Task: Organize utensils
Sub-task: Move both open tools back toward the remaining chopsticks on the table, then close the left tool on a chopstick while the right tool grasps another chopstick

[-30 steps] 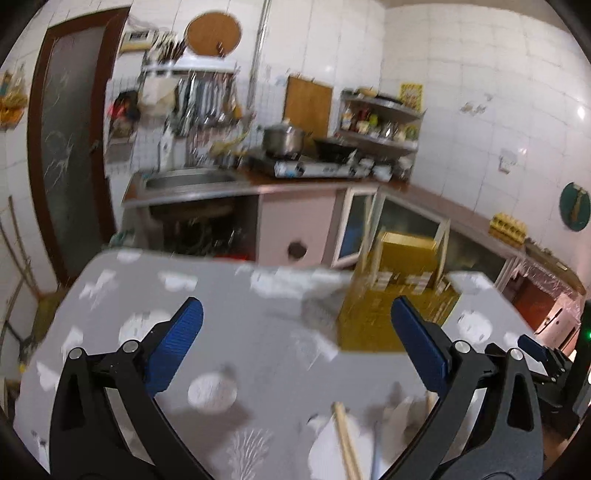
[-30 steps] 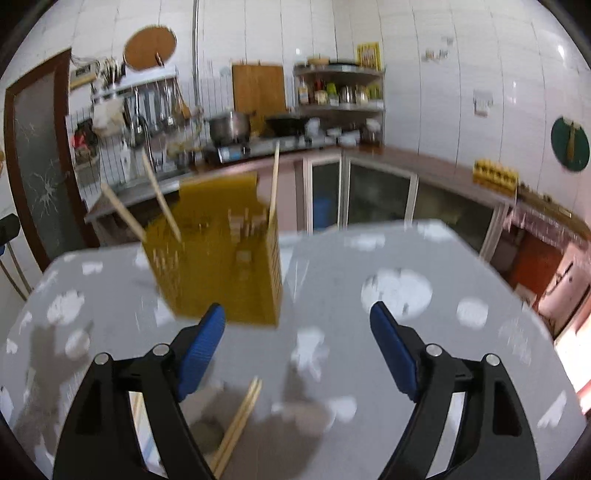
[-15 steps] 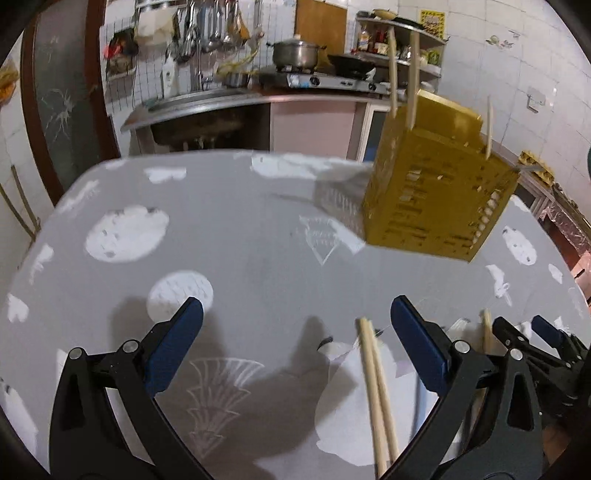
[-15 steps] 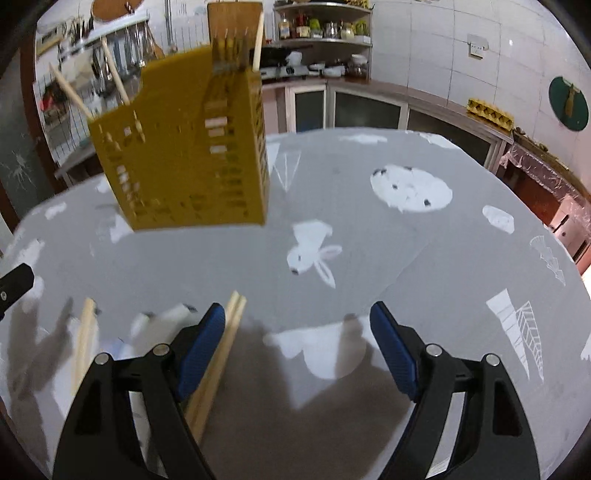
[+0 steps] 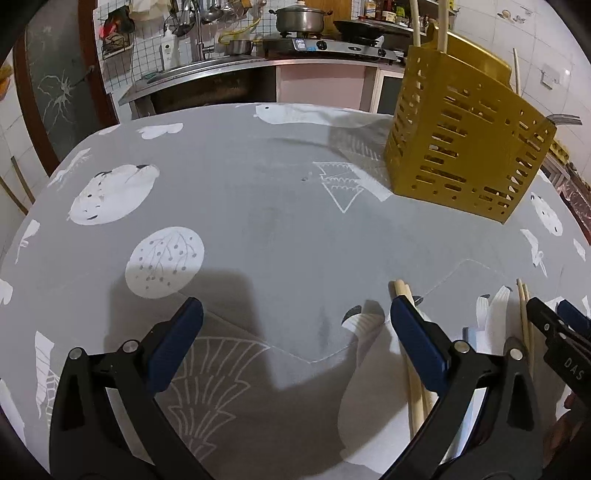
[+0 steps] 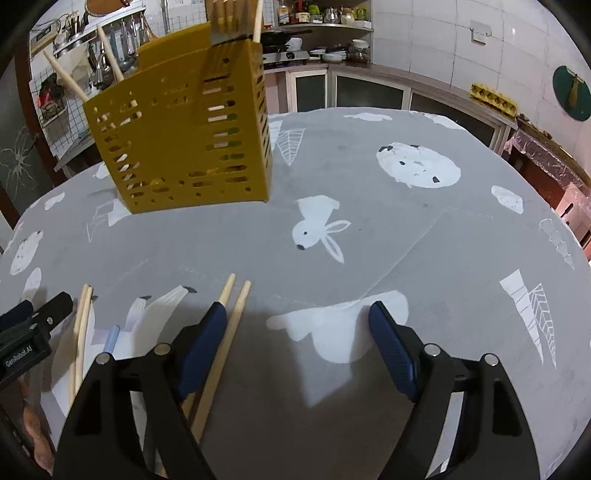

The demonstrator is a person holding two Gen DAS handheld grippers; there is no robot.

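A: Left gripper point(image 5: 295, 325)? 
B: Jaws wide apart, nothing btw the pads, pointing down at an angle.
A: And right gripper point(image 6: 297, 325)? 
B: Same pose, jaws wide, nothing gripped. Its tip shows at the left cam's edge.

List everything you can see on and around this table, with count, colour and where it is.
Holder: one, yellow, slotted, far side of the table, sticks standing in it.
Chopsticks: two pale wooden pairs lying flat near the grippers; second pair further left.
Tablecloth: one, grey with white prints.
Pot: one, steel, on the stove behind.
Left gripper: black with blue pads, open, empty.
Right gripper: same colours, open, empty.
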